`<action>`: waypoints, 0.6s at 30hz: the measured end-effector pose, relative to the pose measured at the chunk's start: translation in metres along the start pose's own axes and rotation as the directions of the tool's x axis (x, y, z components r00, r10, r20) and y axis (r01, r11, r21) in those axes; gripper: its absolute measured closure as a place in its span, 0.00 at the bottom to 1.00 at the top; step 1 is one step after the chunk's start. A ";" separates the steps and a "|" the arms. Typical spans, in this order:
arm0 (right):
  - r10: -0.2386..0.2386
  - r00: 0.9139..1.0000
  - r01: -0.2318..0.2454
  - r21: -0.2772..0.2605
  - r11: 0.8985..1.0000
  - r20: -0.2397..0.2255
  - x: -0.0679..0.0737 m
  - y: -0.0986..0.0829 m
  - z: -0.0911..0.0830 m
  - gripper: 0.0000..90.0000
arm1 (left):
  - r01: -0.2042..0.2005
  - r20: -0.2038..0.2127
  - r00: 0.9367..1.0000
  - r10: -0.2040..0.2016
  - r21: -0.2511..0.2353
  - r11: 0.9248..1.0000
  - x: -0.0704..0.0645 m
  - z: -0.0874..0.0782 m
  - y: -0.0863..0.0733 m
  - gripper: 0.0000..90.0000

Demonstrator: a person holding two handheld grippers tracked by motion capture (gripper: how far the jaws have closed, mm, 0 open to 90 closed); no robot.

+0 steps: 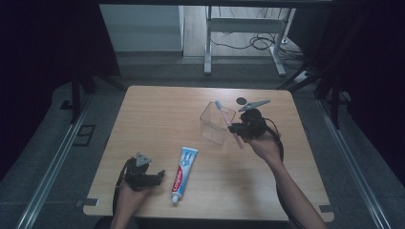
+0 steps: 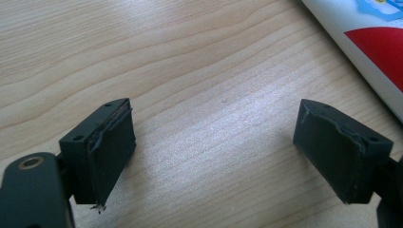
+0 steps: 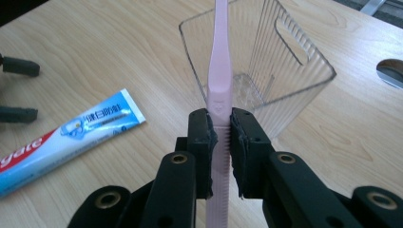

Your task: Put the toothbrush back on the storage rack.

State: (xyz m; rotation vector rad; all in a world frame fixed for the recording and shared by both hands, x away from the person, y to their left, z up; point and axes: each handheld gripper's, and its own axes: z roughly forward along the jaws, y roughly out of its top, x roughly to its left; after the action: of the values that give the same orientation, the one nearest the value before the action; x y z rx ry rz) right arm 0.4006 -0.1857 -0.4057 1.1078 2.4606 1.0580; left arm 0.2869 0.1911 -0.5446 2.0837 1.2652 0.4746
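A pink toothbrush (image 3: pixel 219 71) is clamped between the jaws of my right gripper (image 3: pixel 221 137), its head pointing up over a clear plastic bin (image 3: pixel 280 66). From above, the right gripper (image 1: pixel 237 129) holds the toothbrush (image 1: pixel 228 120) slanted across the clear bin (image 1: pixel 215 125) at the table's right middle. A blue, white and red toothpaste tube (image 1: pixel 184 171) lies flat near the front. My left gripper (image 1: pixel 160 175) rests just left of the tube, open, nothing between its pads (image 2: pixel 111 147); the tube's edge (image 2: pixel 375 52) shows at the upper right.
The wooden table (image 1: pixel 157 114) has bare room at its left and back. A small dark round disc (image 1: pixel 242 100) lies behind the bin. Metal frame legs and cables stand on the floor beyond the far edge.
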 end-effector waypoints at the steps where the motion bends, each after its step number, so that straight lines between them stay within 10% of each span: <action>1: -0.001 1.000 0.001 -0.004 1.000 -0.001 0.000 0.001 0.001 0.87 | 0.001 0.002 1.000 -0.001 -0.001 1.000 0.000 0.000 0.000 0.15; 18: 0.021 0.999 -0.022 -0.045 0.999 -0.033 0.007 0.022 0.016 0.87 | 0.000 0.001 1.000 0.000 0.000 1.000 0.000 0.000 0.000 0.15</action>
State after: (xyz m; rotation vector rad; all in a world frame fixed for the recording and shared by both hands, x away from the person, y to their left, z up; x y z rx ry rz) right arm 0.4160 -0.1627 -0.4011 1.1146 2.4425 1.1411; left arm 0.2869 0.1911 -0.5446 2.0833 1.2648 0.4738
